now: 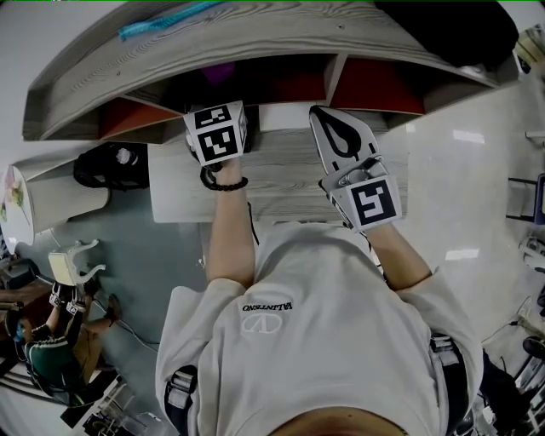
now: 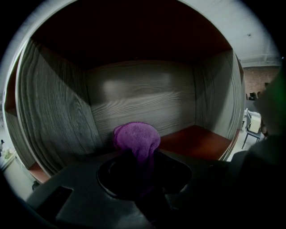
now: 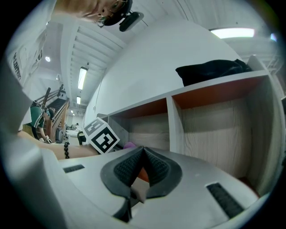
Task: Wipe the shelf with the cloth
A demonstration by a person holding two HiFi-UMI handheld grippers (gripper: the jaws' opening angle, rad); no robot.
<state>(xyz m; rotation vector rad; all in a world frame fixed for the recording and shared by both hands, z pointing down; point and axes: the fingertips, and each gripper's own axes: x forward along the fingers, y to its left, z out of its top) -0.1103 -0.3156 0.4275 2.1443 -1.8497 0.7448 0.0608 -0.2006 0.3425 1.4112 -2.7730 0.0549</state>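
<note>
Cloth [image 2: 136,138], purple and fuzzy, is bunching into a rounded wad past the tips of the left gripper [image 2: 139,162], whose jaws are clamping down on its lower part. The wad is sitting low inside a compartment of the shelf [image 1: 213,53], in front of the grey wood-grain back wall [image 2: 143,96] and above the red-brown floor [image 2: 196,142]; whether it is touching either surface cannot be told. In the head view the left gripper is reaching into the dark opening under the shelf top, with only its marker cube [image 1: 217,132] showing outside, and a bead bracelet [image 1: 224,183] is circling the wrist behind it. The right gripper [image 3: 142,154] is hovering outside the shelf, above a pale wood-grain ledge [image 1: 281,174]. Its ribbed pads are meeting at the tips and are gripping nothing. Its own view is looking at an upright divider [image 3: 170,125] between two compartments, with the left gripper's cube and a sliver of purple off to the left. A black bundle [image 3: 214,69] is lying on the shelf top, and a teal object [image 1: 166,19], too small to identify, is lying farther along it.
</note>
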